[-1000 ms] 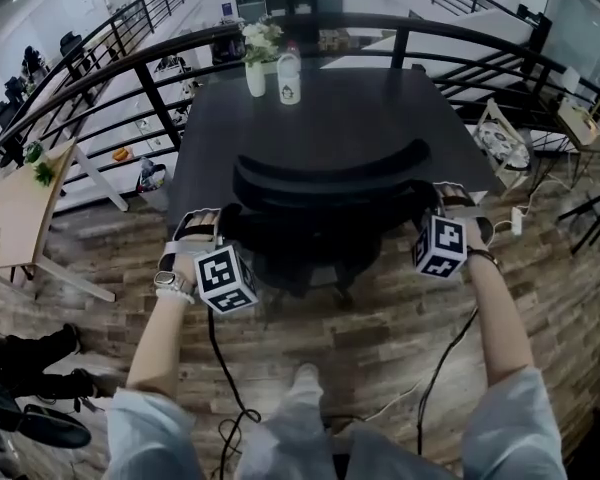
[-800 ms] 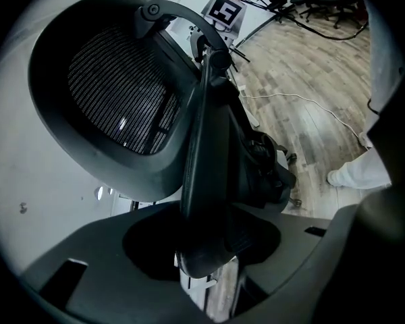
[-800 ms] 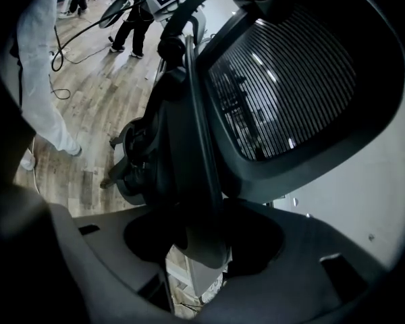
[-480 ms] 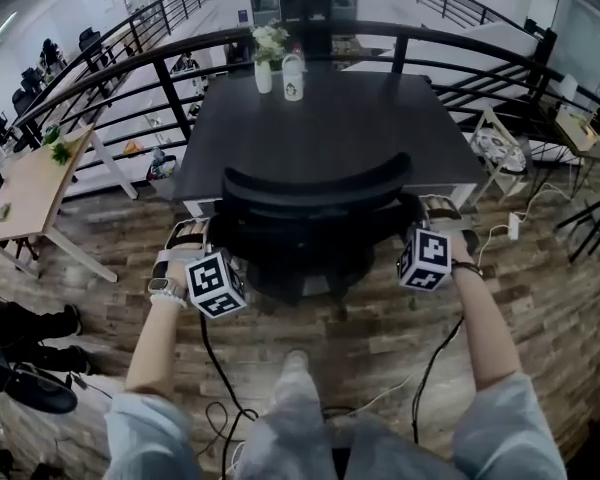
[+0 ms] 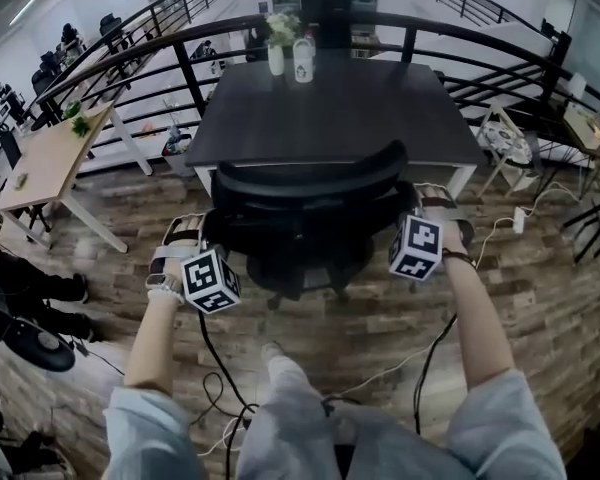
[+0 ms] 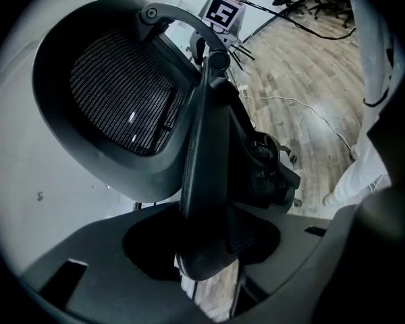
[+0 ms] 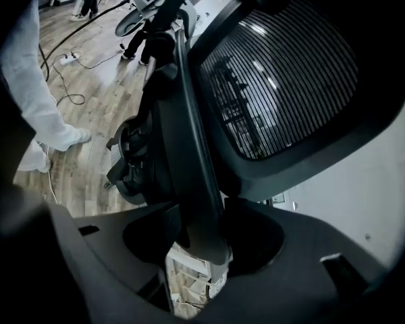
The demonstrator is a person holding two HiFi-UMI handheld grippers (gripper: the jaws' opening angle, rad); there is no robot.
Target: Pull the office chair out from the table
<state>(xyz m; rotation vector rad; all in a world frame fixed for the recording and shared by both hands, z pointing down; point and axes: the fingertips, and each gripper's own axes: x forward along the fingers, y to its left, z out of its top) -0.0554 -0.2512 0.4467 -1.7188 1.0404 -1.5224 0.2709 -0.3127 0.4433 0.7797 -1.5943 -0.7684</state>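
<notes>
- My left gripper (image 6: 204, 254) had its jaws standing wide and closed on the left curved black plastic armrest (image 6: 201, 160), the rounded end of which filled the gap between them.
- My right gripper (image 7: 201, 240) was set the same way, jaws wide and clamped on the right armrest (image 7: 189, 140) of the black office chair (image 5: 300, 196).
- Both armrests were smooth, matte bars, each bending up from the jaws toward a round pivot knob.
- The chair's backrest (image 6: 121, 90) was a fine ribbed mesh stretched in a thick, rounded plastic frame; in the right gripper view the mesh (image 7: 283, 73) showed light through its slats.
- In the head view the chair stood between the 2 grippers, its back toward me, the left gripper (image 5: 185, 232) at 1 side and the right gripper (image 5: 436, 204) at the other.
- The chair stood on the brown wood-plank floor (image 5: 545, 298) at the near edge of the dark rectangular table (image 5: 330, 108), with the top rim of its back just overlapping that edge in the picture.
- At the table's far edge stood a white vase of flowers (image 5: 277, 50) and a white bottle (image 5: 303, 60), well apart from the chair.
</notes>
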